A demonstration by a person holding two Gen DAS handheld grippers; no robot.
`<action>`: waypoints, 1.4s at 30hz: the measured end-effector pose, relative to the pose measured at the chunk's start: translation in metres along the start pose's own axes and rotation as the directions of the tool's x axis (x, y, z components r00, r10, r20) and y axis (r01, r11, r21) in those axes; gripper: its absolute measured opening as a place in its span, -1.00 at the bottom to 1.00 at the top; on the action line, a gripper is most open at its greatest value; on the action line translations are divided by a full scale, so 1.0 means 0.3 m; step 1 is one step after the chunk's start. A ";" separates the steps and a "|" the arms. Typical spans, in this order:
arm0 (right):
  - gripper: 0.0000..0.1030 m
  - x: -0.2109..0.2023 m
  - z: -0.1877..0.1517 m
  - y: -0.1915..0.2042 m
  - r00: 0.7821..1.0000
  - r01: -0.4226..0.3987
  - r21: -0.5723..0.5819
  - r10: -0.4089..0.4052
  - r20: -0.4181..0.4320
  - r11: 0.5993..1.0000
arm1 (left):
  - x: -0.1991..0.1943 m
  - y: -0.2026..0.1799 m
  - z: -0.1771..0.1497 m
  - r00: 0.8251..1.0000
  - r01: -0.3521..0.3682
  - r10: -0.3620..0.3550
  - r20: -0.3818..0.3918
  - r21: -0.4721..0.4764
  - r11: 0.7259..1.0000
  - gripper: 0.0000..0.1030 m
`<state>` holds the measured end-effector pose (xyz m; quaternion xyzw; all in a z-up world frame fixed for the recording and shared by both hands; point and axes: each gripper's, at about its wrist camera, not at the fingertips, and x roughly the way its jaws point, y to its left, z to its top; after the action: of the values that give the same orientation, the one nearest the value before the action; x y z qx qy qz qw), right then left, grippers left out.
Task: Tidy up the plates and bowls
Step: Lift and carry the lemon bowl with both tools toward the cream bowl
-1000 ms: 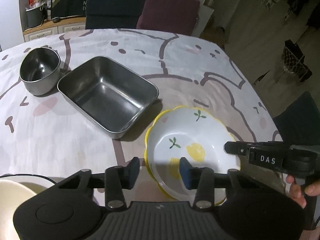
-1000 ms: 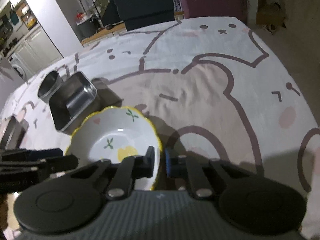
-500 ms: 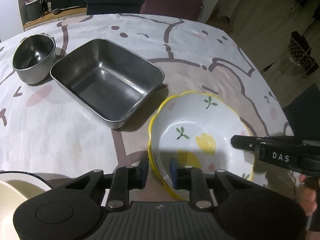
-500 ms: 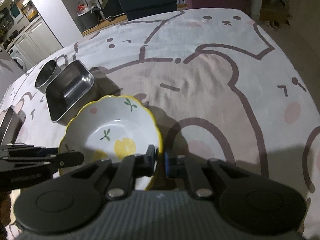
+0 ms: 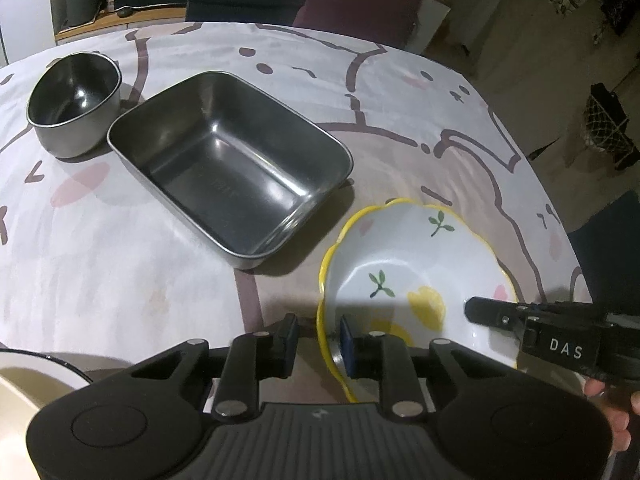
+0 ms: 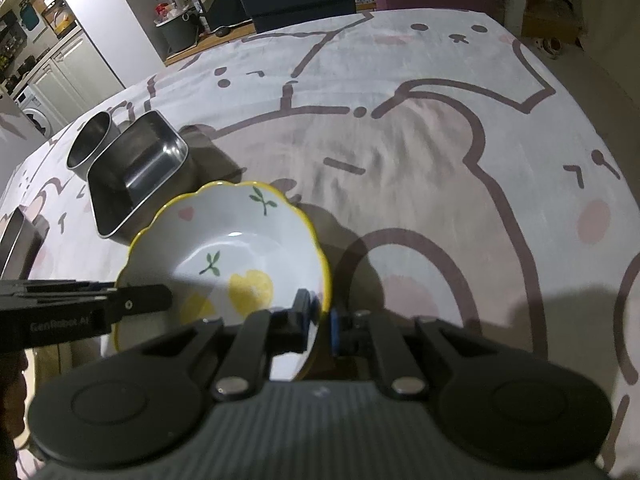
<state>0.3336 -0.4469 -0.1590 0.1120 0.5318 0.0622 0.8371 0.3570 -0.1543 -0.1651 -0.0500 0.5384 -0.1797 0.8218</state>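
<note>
- Left wrist view: the left gripper (image 5: 319, 334) has its fingers either side of the near-left rim of the bowl (image 5: 416, 276), one pad outside and one inside. A gap shows between the outer pad and the rim, so the fingers are only partly closed and not yet pinching.
- The bowl, white with a yellow scalloped edge, sits at the near right of the worktop (image 5: 400, 92). A steel tray (image 5: 232, 168) lies just beyond it to the left, and a steel cup (image 5: 74, 98) stands far left beside the tray. A pale dish (image 5: 36, 380) shows at the near-left edge.
- The right gripper (image 5: 532, 330) reaches in over the bowl's right side.
- Right wrist view: the right gripper (image 6: 318, 318) has its fingers drawn tight on the bowl's (image 6: 224, 248) near-right rim, which passes between the pads. The left gripper (image 6: 84, 308) comes in from the left over the bowl.
- The tray (image 6: 136, 176) and cup (image 6: 90, 140) sit beyond, touching or nearly so.
- Judgement: the step in hand is taking the bowl by both sides. Next, the left fingers should close fully, then both lift level together; an uneven lift could tip it.
</note>
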 end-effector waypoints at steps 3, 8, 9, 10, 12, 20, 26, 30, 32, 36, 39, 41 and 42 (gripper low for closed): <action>-0.76 0.000 -0.001 -0.008 1.000 -0.010 0.011 0.010 0.000 1.000 | 0.004 0.000 0.006 1.000 0.007 -0.007 -0.003 0.002 1.000 -0.56; -0.76 0.003 0.000 -0.020 1.000 -0.023 0.030 0.023 0.000 0.999 | 0.005 -0.012 0.011 1.000 0.014 -0.013 -0.008 0.020 1.000 -0.72; -0.76 0.003 0.000 -0.022 1.000 -0.025 0.032 0.025 0.000 0.999 | 0.005 -0.012 0.011 1.000 0.014 -0.014 -0.009 0.021 1.000 -0.73; -0.76 0.003 0.000 -0.024 1.000 -0.027 0.037 0.027 0.000 0.999 | 0.006 -0.011 0.012 1.000 0.016 -0.015 -0.010 0.019 1.000 -0.73; -0.77 0.004 0.002 -0.024 1.000 -0.027 0.044 0.027 -0.003 0.999 | 0.006 -0.009 0.013 1.000 0.016 -0.016 -0.015 0.020 1.000 -0.75; -0.80 -0.004 0.014 -0.024 0.999 -0.021 0.046 0.022 -0.023 0.999 | -0.002 -0.015 0.012 1.000 0.000 0.001 -0.031 0.043 0.999 -0.78; -0.80 -0.007 0.017 -0.020 1.000 -0.011 0.040 0.013 -0.026 0.999 | -0.001 -0.013 0.012 1.000 0.003 -0.002 -0.030 0.042 0.999 -0.78; -0.80 -0.010 0.016 -0.006 1.000 0.004 0.020 -0.004 -0.022 1.000 | -0.002 -0.010 0.011 1.000 0.010 -0.009 -0.026 0.037 0.999 -0.82; -0.80 -0.011 0.014 -0.002 1.000 0.006 0.021 -0.005 -0.022 1.000 | -0.002 -0.010 0.010 1.000 0.015 -0.014 -0.025 0.037 0.999 -0.82; -0.81 -0.018 0.014 0.000 1.000 0.012 0.022 -0.011 -0.023 1.000 | -0.005 -0.010 0.008 0.999 0.034 -0.033 -0.025 0.036 0.999 -0.82; -0.81 -0.032 0.014 -0.003 1.000 0.018 0.023 -0.018 -0.015 1.000 | -0.020 -0.022 0.006 0.999 0.047 -0.047 -0.010 0.036 0.998 -0.83; -0.81 -0.051 0.013 -0.004 1.000 0.024 0.023 -0.024 0.002 0.999 | -0.040 -0.030 0.006 0.998 0.056 -0.056 0.007 0.034 0.998 -0.83; -0.81 -0.064 0.013 -0.005 1.000 0.026 0.025 -0.026 0.011 0.999 | -0.051 -0.032 0.006 0.998 0.060 -0.060 0.015 0.032 0.998 -0.83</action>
<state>0.3288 -0.4531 -0.1410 0.1157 0.5293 0.0440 0.8394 0.3508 -0.1582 -0.1485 -0.0548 0.5272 -0.2123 0.8210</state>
